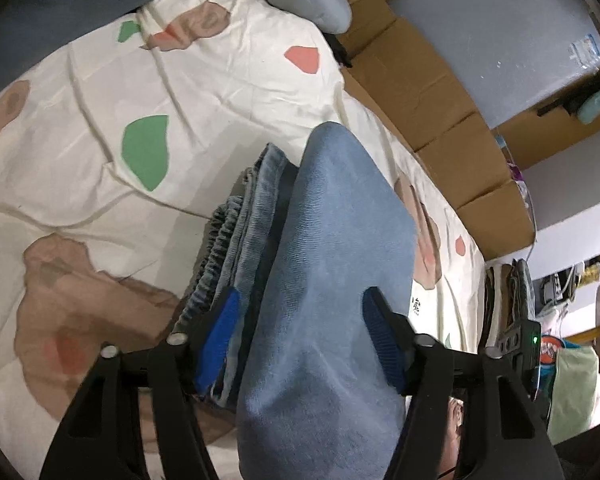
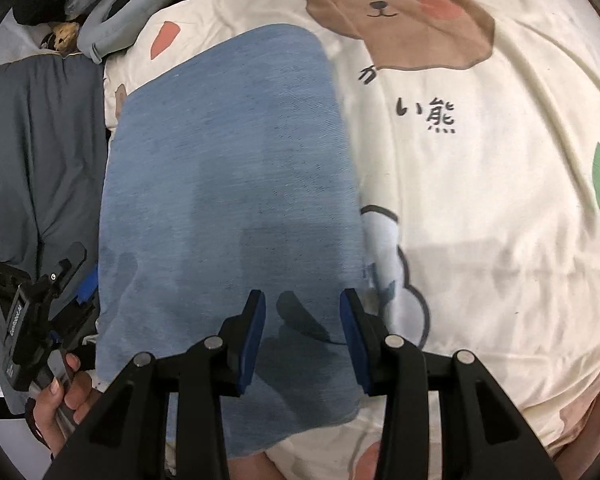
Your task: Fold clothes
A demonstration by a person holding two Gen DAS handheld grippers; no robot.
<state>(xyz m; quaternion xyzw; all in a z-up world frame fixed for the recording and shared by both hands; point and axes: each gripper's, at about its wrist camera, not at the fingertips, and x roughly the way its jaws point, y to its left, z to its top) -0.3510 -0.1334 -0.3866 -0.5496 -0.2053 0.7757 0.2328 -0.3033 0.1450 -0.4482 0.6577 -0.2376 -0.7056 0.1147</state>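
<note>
A grey cushion lies at the left edge of the bed; beside it the left tongs, gripped by a hand, straddle the stacked edge of folded blue jeans, both blue pads apparently pressing the denim; the jeans rest flat on a cream bear-print quilt; the right tongs hover just above them, partly open, holding nothing.

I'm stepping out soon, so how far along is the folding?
Done: the blue denim garment lies folded in layers on the cream bear-print quilt. In hand: the left gripper straddles its edge, right gripper open above. Left: final tidy-up, perhaps.
</note>
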